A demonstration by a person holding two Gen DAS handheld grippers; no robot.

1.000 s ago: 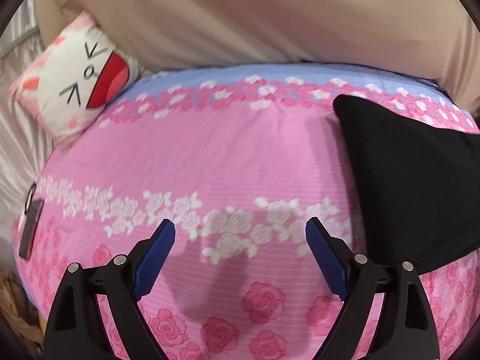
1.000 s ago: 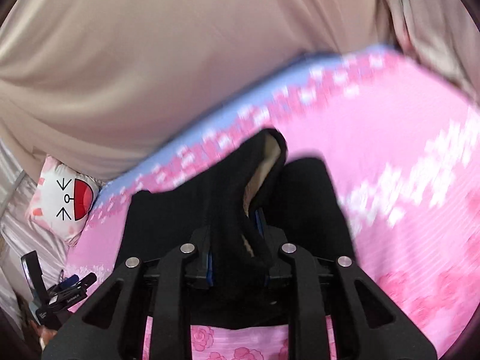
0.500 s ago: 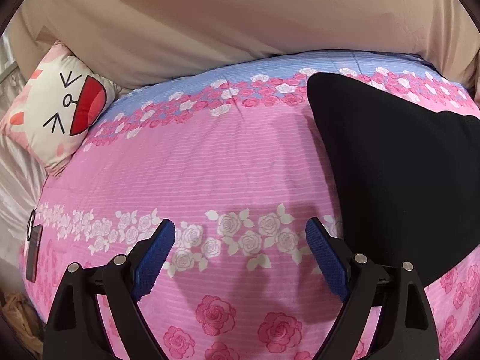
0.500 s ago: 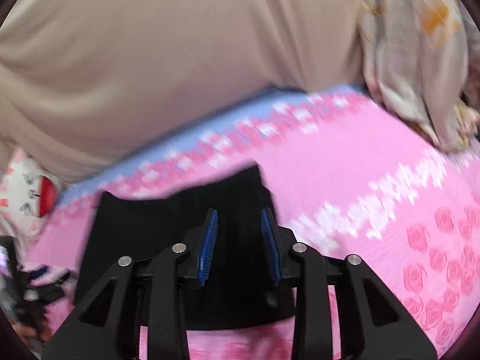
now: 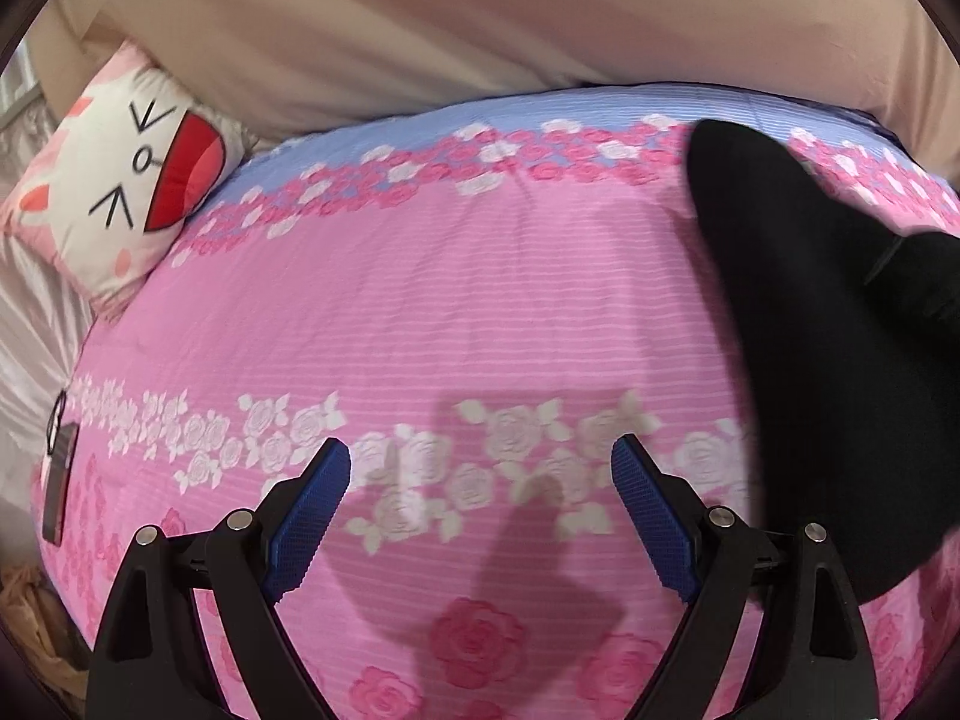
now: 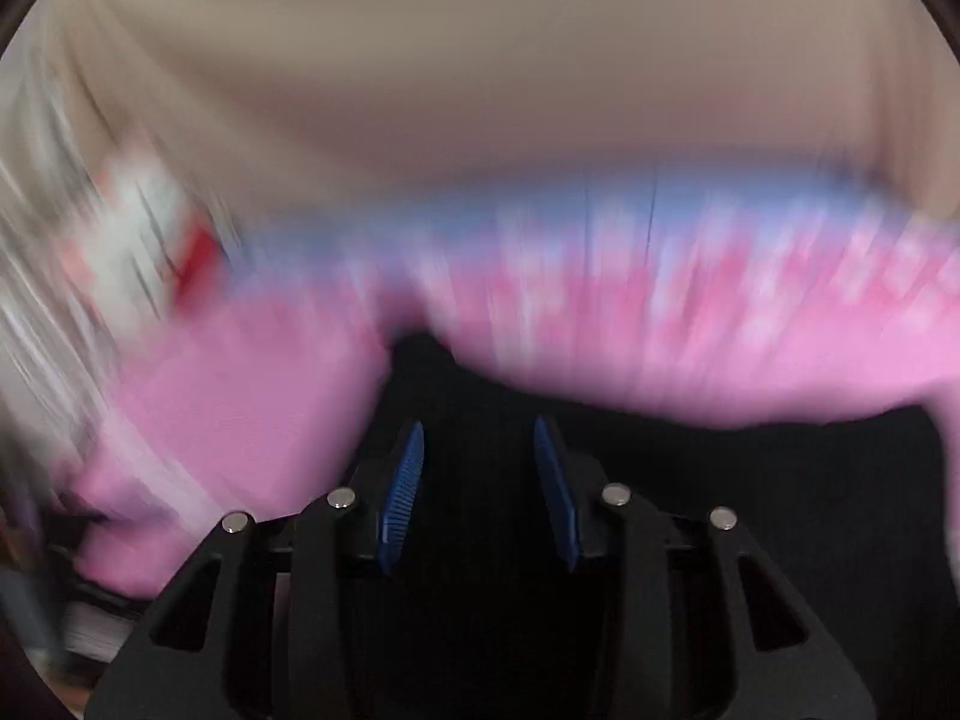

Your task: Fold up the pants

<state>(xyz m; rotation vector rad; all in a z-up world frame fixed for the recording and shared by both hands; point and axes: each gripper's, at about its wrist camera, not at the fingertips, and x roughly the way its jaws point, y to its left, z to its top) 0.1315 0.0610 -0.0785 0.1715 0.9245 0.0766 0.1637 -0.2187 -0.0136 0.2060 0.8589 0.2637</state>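
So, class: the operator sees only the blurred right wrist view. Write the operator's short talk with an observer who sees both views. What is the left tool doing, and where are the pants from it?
Operator: Is the left tool holding anything?
Observer: No. It is wide open and empty, above the pink bedspread.
Operator: Where are the pants from there?
Observer: The pants lie on the bedspread to its right, not between its pads.

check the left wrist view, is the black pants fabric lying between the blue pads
No, the black pants fabric lies right of the pads, with only pink floral bedsheet between them.
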